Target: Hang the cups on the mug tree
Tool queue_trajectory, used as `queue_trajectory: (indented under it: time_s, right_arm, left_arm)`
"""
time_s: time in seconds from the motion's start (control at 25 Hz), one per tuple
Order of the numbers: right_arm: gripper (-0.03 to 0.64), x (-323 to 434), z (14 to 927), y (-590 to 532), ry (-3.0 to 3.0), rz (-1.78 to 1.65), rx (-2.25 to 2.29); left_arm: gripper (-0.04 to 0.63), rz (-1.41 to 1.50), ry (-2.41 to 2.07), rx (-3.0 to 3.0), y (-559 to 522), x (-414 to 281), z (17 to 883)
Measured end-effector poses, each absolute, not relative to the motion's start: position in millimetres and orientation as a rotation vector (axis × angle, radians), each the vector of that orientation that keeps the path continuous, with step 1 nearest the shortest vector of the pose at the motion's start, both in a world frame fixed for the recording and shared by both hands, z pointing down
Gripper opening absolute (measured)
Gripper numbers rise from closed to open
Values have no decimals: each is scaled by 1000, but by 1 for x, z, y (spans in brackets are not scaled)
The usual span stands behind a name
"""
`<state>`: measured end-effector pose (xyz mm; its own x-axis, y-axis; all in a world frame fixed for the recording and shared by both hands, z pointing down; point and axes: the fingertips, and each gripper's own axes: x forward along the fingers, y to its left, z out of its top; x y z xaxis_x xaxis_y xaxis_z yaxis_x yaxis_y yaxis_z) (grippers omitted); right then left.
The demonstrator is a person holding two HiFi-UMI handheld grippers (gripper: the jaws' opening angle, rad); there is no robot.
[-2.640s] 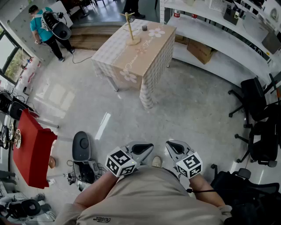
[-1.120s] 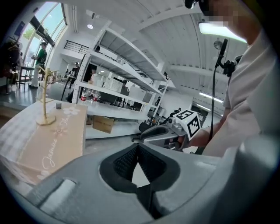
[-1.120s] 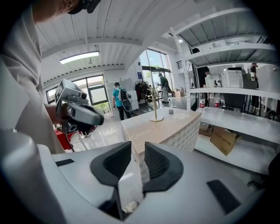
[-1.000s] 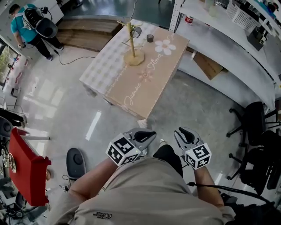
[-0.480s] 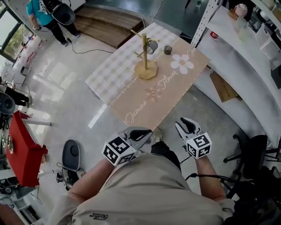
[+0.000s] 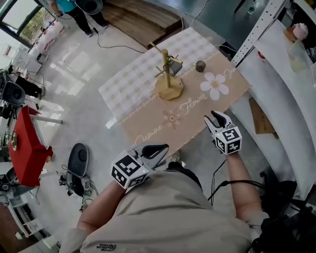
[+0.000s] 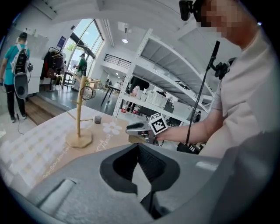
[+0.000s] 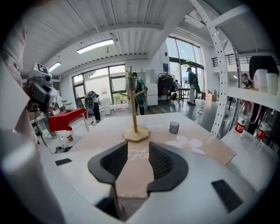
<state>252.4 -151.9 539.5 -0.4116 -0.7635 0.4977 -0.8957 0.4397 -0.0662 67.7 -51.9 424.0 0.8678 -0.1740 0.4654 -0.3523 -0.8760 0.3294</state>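
Note:
A wooden mug tree [image 6: 167,74] stands on a table with a tan flowered runner [image 6: 190,106]. One grey cup [image 6: 175,66] hangs on a branch. A small dark cup [image 6: 200,65] stands on the runner to the tree's right, and also shows as the dark cup [image 8: 174,127]. My right gripper [image 6: 216,116] is over the table's near edge, well short of both cups. Its jaws have just been opening, with nothing between them. My left gripper [image 6: 159,149] hangs below the table's near edge, fingertips together and empty. In the left gripper view the tree [image 7: 79,116] is far left.
White shelving [image 6: 279,69] with bottles runs along the right of the table. A red table [image 6: 27,143] and gear on the floor [image 6: 78,170] lie to the left. A person in a teal top [image 6: 69,6] stands far behind, beside a wooden platform [image 6: 143,20].
The table and mug tree have come much closer in the head view. Both grippers moved forward; the right one now reaches over the table's edge with its jaws wider apart.

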Motion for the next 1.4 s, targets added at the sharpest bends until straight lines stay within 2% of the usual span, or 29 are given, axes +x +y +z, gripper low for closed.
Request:
queue_trajectory:
  time_s: [0.44, 0.72, 1.12, 1.4]
  right_arm:
    - [170, 285, 594, -290, -2282, 410, 1301]
    - [207, 301, 618, -356, -2233, 406, 1316]
    - [270, 322, 648, -422, -2166, 422, 1359]
    - [284, 324, 661, -451, -2159, 469, 1373]
  left_arm:
    - [9, 629, -554, 2562, -91, 65, 427]
    - [9, 644, -641, 2507, -105, 55, 431]
    - [9, 666, -717, 2439, -115, 40, 441]
    - [9, 674, -758, 2414, -121, 32, 445]
